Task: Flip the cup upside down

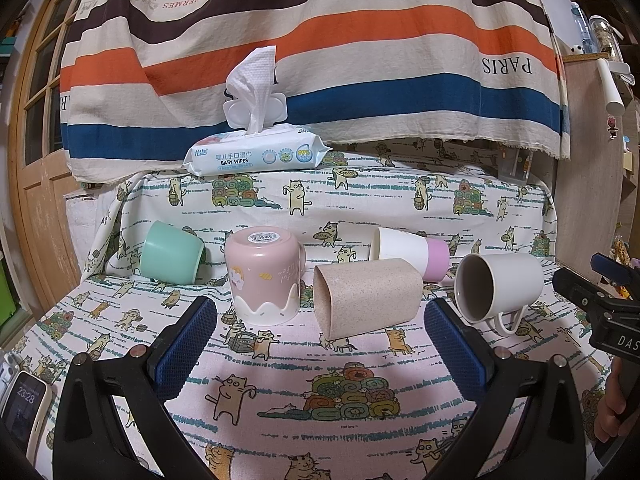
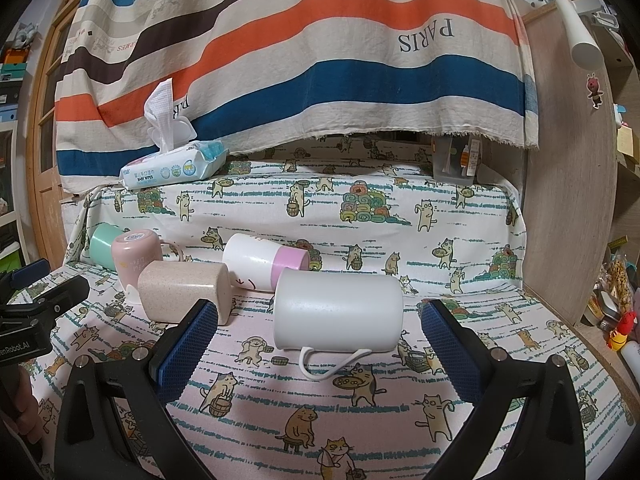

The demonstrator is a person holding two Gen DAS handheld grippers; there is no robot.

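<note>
Five cups [image 1: 366, 298] on cat-print worktop [image 1: 320, 380], striped cloth [image 1: 312, 40] behind, wooden door [image 1: 36, 120] left, both tools [image 1: 320, 336] [image 2: 316, 340] wide, holding nothing

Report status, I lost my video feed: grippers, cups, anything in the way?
Left gripper open, empty; right gripper open, empty. Pink cup already upside down; white mug on its side ahead of right fingers. Nothing blocking it.

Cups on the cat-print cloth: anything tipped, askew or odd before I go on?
Four cups lie on their sides: the mint cup, the speckled beige cup, the white-and-pink cup and the white mug, its handle against the cloth. Only the pink mug stands upside down. Nothing looks spilled or broken.
</note>
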